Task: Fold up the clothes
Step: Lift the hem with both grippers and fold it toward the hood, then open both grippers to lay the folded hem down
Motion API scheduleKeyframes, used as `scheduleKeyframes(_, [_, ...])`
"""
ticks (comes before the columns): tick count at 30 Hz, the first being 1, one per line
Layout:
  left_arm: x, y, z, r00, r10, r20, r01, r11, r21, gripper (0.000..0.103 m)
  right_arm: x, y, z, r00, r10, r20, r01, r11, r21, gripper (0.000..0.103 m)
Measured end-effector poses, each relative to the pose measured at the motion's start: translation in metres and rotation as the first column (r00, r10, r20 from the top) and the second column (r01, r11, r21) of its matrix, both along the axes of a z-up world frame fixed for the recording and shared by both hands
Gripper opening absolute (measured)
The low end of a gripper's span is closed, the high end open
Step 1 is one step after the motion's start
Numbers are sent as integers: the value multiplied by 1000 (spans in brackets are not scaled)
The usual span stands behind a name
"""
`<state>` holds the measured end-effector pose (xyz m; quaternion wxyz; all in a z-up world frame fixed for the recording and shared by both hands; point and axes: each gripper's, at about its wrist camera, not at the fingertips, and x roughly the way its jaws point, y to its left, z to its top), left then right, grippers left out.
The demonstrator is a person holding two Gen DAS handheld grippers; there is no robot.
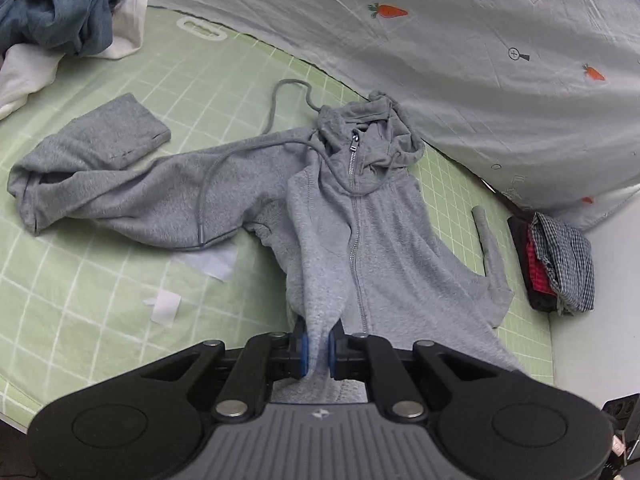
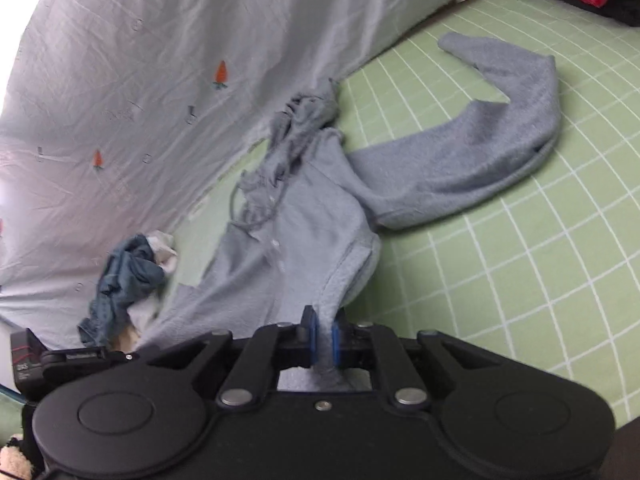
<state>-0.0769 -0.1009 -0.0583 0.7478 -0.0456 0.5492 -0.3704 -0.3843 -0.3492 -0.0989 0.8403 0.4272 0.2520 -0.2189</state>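
Grey hoodie (image 1: 360, 216) lies zipped, face up on green checked mat (image 1: 100, 280), sleeves sprawled, unfolded; left tool (image 1: 316, 354) and right tool (image 2: 325, 340) each pinched shut on bottom hem; folded stack (image 1: 560, 260) beside; rumpled pile (image 1: 60, 12) waiting.

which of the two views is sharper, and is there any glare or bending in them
Left wrist view: sharp, the grey zip-up hoodie has its zipper teeth crisp; the green grid-lined mat has its lines bowed by the fisheye. Right wrist view: softer, hoodie smeared with a bluish cast, blown-out glare at the top-left corner over the pale carrot-print sheet.
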Motion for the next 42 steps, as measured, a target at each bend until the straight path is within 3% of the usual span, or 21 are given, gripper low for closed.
scheduleKeyframes(2, [2, -10, -20, 999, 18, 26, -21, 993, 116, 10, 9, 1, -7, 997, 24, -78, -28, 998, -50, 8])
scheduleKeyframes(3, [7, -7, -33, 997, 66, -47, -58, 985, 162, 9, 13, -2, -14, 991, 24, -135, -27, 999, -25, 8])
scheduleKeyframes(4, [6, -3, -27, 995, 67, -78, -57, 991, 120, 9, 16, -6, -19, 983, 19, -184, -17, 1000, 13, 8])
scheduleKeyframes(5, [4, 1, -19, 992, 62, -106, -54, 996, 72, 9, 12, -4, -11, 990, 31, -139, -29, 999, 17, 8])
scheduleKeyframes(7, [-12, -4, 16, 998, -15, 67, 13, 999, 41, 10, 5, 6, 11, 998, 41, -43, -44, 998, -51, 8])
scheduleKeyframes(8, [-16, -12, 22, 987, -44, 156, 33, 997, 72, 10, 8, 1, 5, 997, 29, -77, -32, 998, -46, 8])
scheduleKeyframes(9, [-11, -21, 14, 983, -53, 174, 36, 994, 99, 10, 13, -8, -7, 991, 12, -137, -16, 1000, -23, 8])
scheduleKeyframes(11, [19, -27, -11, 999, 38, -21, -35, 988, 151, 9, 21, -24, -26, 966, -15, -259, 22, 999, 26, 8])
scheduleKeyframes(12, [20, -25, 0, 999, 15, -35, -12, 995, 96, 10, 17, -25, -19, 977, -14, -215, 21, 999, 31, 8])
scheduleKeyframes(13, [11, -25, 18, 998, -38, 44, 36, 998, 44, 10, 12, -21, -7, 993, -9, -120, 11, 1000, 14, 8])
scheduleKeyframes(14, [2, -28, 29, 988, -75, 135, 66, 996, 63, 10, 10, -17, 4, 998, -11, -68, 10, 1000, -12, 8])
scheduleKeyframes(16, [-2, -47, 25, 953, -144, 267, 99, 980, 175, 10, 23, -22, -2, 993, -14, -119, 9, 999, -45, 8])
scheduleKeyframes(19, [40, -58, -19, 993, -36, 109, 18, 987, 159, 10, 55, -45, -35, 968, -25, -250, 16, 999, -36, 8])
scheduleKeyframes(23, [63, -83, -47, 984, -44, 174, 1, 971, 241, 10, 101, -66, -51, 960, 0, -279, -21, 997, -74, 9])
scheduleKeyframes(26, [78, -100, -64, 986, -58, 157, 14, 964, 265, 10, 134, -78, -63, 944, 23, -328, -62, 992, -110, 9])
scheduleKeyframes(35, [112, -126, -39, 967, 26, 254, -72, 982, 173, 11, 167, -123, -51, 968, -45, -246, 16, 993, -120, 9])
scheduleKeyframes(37, [120, -140, -55, 975, 32, 222, -84, 969, 230, 13, 178, -130, -62, 961, -47, -274, 22, 995, -92, 14])
scheduleKeyframes(39, [123, -148, -60, 980, 33, 196, -87, 958, 274, 18, 179, -132, -64, 956, -59, -286, 37, 996, -83, 31])
scheduleKeyframes(40, [119, -144, -53, 978, 33, 207, -86, 963, 257, 21, 171, -131, -59, 962, -80, -261, 59, 994, -87, 47])
scheduleKeyframes(41, [114, -138, -47, 975, 23, 219, -76, 968, 238, 31, 156, -128, -53, 971, -109, -214, 91, 991, -94, 59])
scheduleKeyframes(42, [108, -130, -42, 974, 20, 227, -71, 973, 221, 48, 141, -125, -47, 975, -139, -173, 122, 987, -104, 82])
